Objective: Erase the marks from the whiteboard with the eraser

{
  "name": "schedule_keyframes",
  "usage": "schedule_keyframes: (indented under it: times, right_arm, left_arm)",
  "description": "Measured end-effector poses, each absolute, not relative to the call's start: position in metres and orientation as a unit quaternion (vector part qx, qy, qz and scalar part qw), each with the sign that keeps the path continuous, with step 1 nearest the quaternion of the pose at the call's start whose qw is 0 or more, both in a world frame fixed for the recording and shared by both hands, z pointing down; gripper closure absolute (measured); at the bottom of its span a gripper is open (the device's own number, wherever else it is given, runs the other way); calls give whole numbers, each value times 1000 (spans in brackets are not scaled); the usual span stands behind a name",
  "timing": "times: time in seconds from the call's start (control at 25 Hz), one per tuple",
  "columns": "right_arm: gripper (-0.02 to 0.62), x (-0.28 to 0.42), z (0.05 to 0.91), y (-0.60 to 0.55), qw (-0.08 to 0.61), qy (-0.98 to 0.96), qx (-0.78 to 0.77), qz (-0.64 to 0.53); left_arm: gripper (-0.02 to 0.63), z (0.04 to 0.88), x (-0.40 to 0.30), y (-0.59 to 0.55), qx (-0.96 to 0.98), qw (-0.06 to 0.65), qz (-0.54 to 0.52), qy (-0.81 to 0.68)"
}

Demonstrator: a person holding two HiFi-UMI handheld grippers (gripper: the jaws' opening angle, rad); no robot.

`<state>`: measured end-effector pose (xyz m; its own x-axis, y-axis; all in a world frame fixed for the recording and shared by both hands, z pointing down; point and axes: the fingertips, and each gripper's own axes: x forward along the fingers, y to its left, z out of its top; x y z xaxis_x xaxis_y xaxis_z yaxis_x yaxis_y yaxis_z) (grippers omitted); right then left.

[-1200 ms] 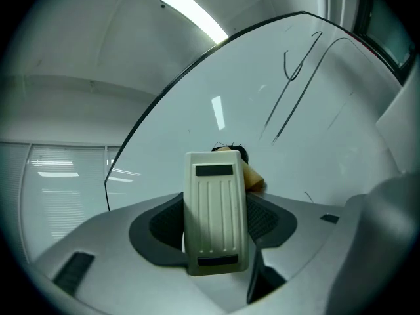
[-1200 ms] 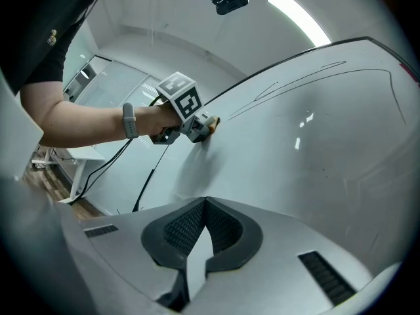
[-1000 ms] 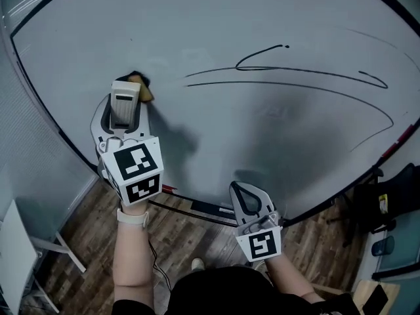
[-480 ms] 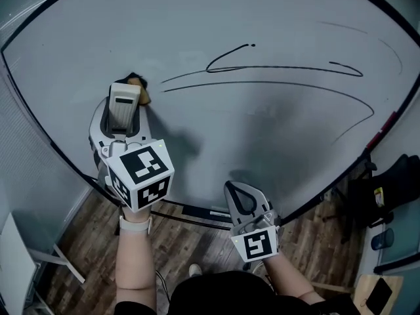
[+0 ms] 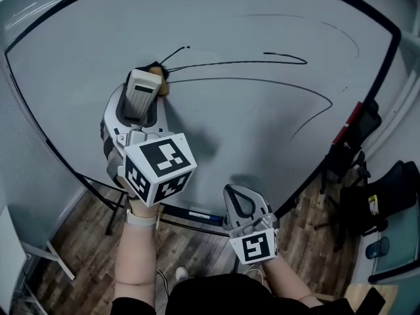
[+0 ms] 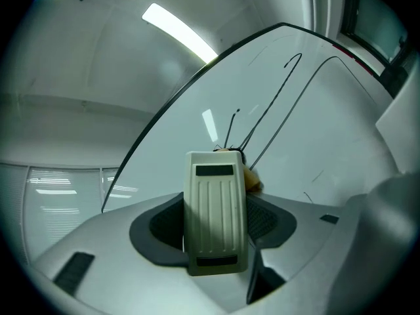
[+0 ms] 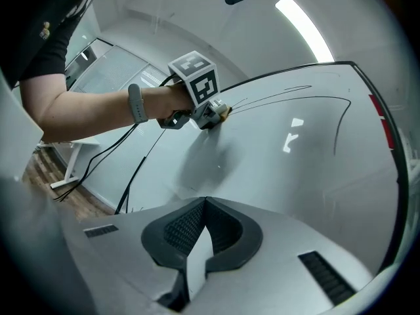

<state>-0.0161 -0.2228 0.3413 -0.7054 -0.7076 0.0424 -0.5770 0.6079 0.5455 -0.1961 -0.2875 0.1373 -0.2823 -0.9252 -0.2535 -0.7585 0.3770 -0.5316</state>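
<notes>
Jaws of my left gripper (image 5: 139,100) clamping eraser (image 6: 215,209), pressing it on board (image 5: 249,130) at marks' (image 5: 262,81) left end. My right gripper (image 5: 244,202) idling closed, empty, near bottom edge. Aiming to be keeping pad flat, sweeping firmly toward right edge.

The whiteboard (image 5: 249,143) fills the upper frame. Black marks (image 5: 262,81) cross its upper middle. The eraser (image 5: 159,79) touches their left end.

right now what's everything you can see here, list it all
whiteboard: one, pale grey, fills the upper view
marks: a few long lines, black, running right from the eraser
eraser: one, cream, against the board at the lines' left end
floor: wood-brown, below the board
stand: one, black, right of the board
left gripper: grey, shut on the eraser
right gripper: grey, shut, empty, near the board's bottom edge
</notes>
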Motion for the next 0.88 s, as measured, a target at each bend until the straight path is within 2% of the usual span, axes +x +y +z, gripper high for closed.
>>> schedule_keyframes:
  times: [0.2,0.32,0.64,0.88]
  right_arm:
    - [568,5,340,-217,123,-887,368,-250]
    - [569,2,340,-214,122,-889,365,-248]
    - [569,-38,346,-216,122,-898,351,-237]
    - [568,-80,348,-215,124,-903,335,-238]
  left_arm:
    - [346,121,-152,-283,-532,303,-165,773]
    - [344,122,-152,-283,-558,294,-150,761]
    - [342,150,-242,-292,-573,217,-126,780]
    - [342,161,-293,-295,-565,198,-136,789]
